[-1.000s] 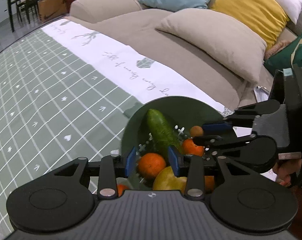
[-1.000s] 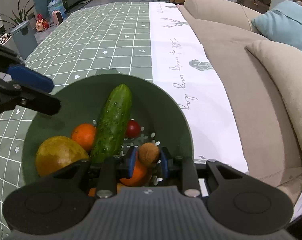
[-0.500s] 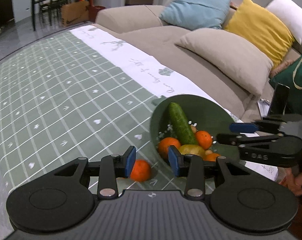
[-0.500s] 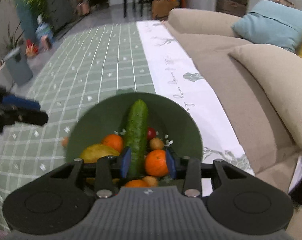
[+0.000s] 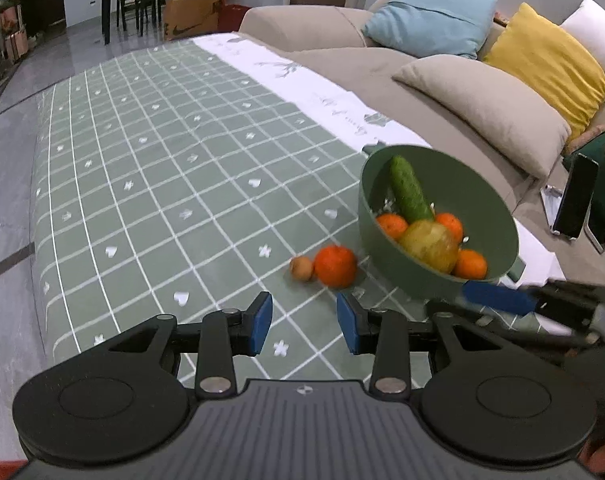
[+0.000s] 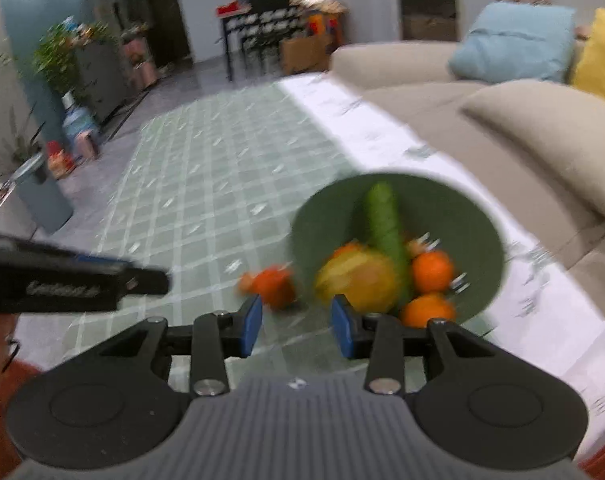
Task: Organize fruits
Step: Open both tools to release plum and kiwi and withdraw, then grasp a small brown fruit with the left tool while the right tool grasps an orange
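A green bowl (image 5: 462,176) stands on the checked tablecloth and holds a cucumber (image 5: 408,190), a yellow-green fruit (image 5: 430,246) and three oranges (image 5: 392,226). Just left of the bowl, one orange (image 5: 335,266) and a small brown fruit (image 5: 301,268) lie on the cloth. My left gripper (image 5: 304,320) is open and empty, a short way in front of these two. My right gripper (image 6: 296,324) is also open and empty, in front of the blurred bowl (image 6: 462,208) and the loose orange (image 6: 274,286). One of its fingers (image 5: 498,298) shows low right in the left wrist view.
A beige sofa (image 5: 382,64) with blue, yellow and beige cushions runs along the table's far right side. A phone (image 5: 578,196) stands propped there. The cloth's white border (image 5: 302,76) lies beside the sofa. The table's left edge (image 5: 36,184) drops to grey floor.
Both grippers have drawn back from over the bowl toward me. The right gripper let go of the small brown fruit into the bowl and opened.
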Action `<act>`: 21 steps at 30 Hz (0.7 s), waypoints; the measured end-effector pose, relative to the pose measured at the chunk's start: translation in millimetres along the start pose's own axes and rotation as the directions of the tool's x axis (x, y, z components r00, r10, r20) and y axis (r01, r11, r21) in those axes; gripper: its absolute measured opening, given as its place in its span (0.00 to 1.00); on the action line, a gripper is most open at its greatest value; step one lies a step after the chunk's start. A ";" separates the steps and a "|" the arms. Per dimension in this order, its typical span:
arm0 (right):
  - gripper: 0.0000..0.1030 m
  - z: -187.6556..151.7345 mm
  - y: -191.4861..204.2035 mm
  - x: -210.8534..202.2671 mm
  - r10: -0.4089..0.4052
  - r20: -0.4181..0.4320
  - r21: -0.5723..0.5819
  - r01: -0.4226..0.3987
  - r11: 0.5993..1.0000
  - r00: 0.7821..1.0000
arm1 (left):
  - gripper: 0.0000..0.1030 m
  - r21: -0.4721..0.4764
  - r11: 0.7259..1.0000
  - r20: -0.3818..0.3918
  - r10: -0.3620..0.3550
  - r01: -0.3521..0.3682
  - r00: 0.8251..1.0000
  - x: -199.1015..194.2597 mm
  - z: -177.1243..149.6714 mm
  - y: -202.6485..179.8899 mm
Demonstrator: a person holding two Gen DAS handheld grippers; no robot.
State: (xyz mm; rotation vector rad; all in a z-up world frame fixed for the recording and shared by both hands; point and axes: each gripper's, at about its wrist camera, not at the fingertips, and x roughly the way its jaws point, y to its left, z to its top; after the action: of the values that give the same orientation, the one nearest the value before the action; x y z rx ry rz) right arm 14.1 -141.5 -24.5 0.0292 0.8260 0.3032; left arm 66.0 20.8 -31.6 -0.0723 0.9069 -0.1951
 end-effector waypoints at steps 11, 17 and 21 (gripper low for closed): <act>0.34 -11.4 21.7 36.5 -0.081 -0.058 0.092 0.086 0.992 0.995 | 0.41 -0.040 0.999 -0.058 0.032 -0.035 0.998 19.4 -4.0 14.0; 0.35 -4.4 20.3 52.2 -0.107 -0.057 0.152 0.114 0.982 0.993 | 0.41 -0.048 0.998 -0.069 0.028 -0.031 0.997 29.1 1.6 20.6; 0.44 -5.6 16.6 62.0 -0.105 -0.050 0.242 0.114 0.964 0.993 | 0.39 -0.041 0.999 -0.082 0.024 -0.027 0.996 38.0 5.7 24.6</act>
State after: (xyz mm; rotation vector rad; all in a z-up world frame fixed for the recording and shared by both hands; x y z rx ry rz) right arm 45.3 -109.0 -70.5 0.2087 0.8950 0.0964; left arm 96.6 37.3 -61.1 -0.0922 0.9925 -0.1559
